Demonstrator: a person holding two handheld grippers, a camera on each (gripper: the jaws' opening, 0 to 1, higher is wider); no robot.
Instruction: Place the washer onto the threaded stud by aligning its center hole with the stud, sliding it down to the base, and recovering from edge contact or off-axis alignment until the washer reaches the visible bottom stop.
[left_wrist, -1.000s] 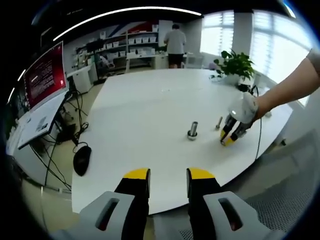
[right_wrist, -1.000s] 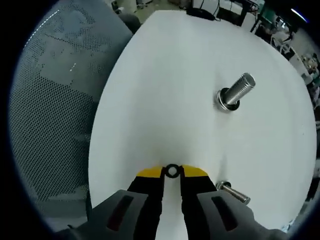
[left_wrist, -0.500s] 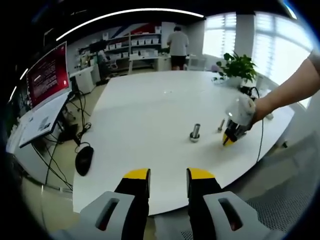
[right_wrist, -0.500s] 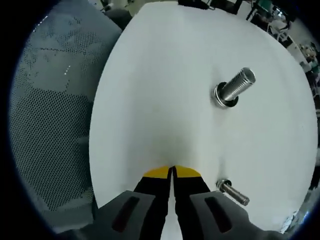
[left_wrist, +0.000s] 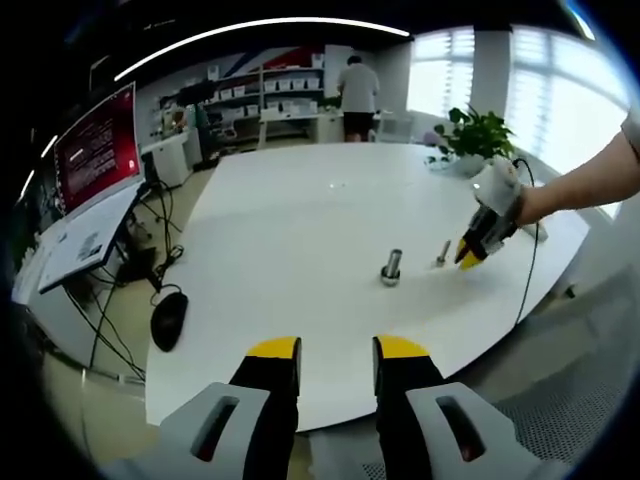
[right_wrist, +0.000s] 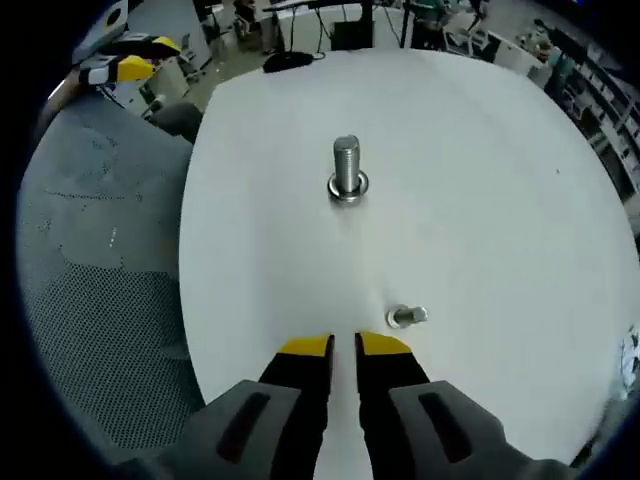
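Left gripper (left_wrist: 337, 350): apart, idle, low over near table (left_wrist: 280, 230) edge. Stud (right_wrist: 346, 168): upright mid-table, ring at base, flange or washer unclear. Loose bolt (right_wrist: 407, 317): lying just ahead of right gripper (right_wrist: 343, 348). Right gripper: nearly together, slim gap; washer not made out, cannot tell if clamped.

Risks: thin edge grip slipping; washer catching on thread top if tilted; knocking bolt on approach.

Containers: pot with plant (left_wrist: 470, 128), far right.

Each tool (right_wrist: 343, 347) has grey moulded bodies with black, yellow-tipped jaws (slotted recesses on the grey parts).
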